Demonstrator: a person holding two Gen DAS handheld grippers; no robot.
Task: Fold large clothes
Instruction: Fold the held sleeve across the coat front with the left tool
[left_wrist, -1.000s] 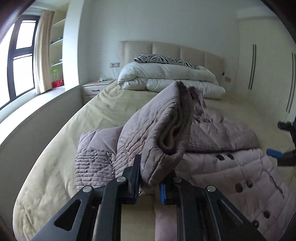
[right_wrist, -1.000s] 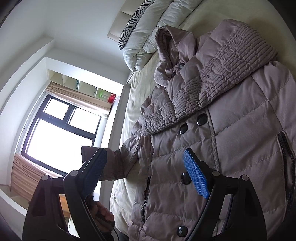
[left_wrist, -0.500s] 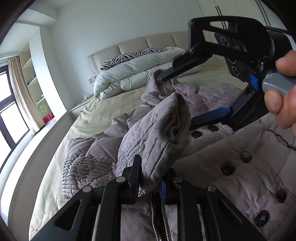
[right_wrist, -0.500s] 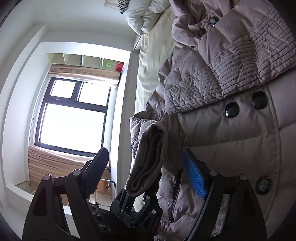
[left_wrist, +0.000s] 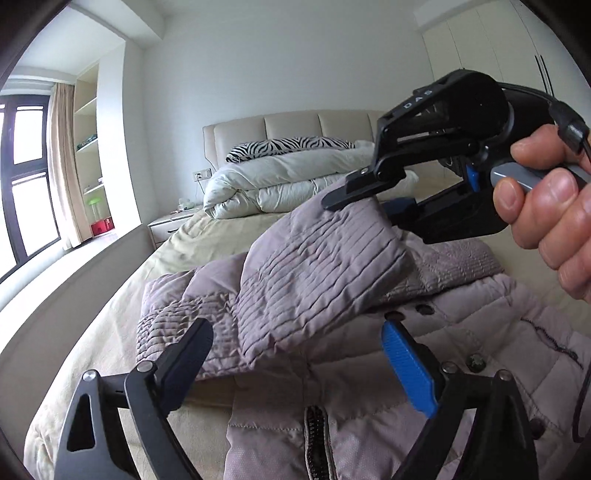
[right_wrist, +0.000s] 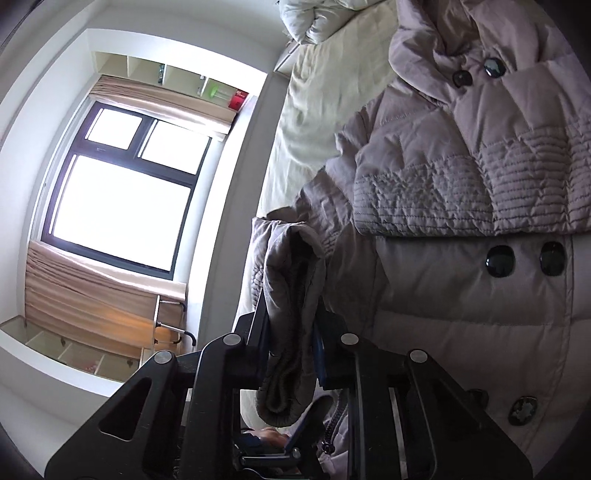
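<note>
A mauve quilted coat (left_wrist: 369, 424) lies front up on the bed, with dark buttons and a zip. One sleeve (left_wrist: 314, 269) is lifted and drawn across the coat's body. My right gripper (left_wrist: 365, 206), held by a hand (left_wrist: 546, 206), is closing on the sleeve's cuff and its pads press on it. In the right wrist view the cuff (right_wrist: 291, 277) sits pinched between the right gripper's (right_wrist: 290, 332) fingers, with the coat (right_wrist: 461, 295) beyond. My left gripper (left_wrist: 295, 332) is opening wide; its fingers stand on either side of the sleeve, apart from it.
The bed (left_wrist: 177, 266) has a beige cover. A folded white duvet (left_wrist: 288, 177) and a zebra pillow (left_wrist: 288, 144) lie at the headboard. A nightstand (left_wrist: 166, 225) and a window ledge run along the left. A large window (right_wrist: 122, 206) is behind.
My left gripper let go of the sleeve and opened wide. My right gripper came across from the right, took the sleeve's cuff between its jaws and shut on it.
</note>
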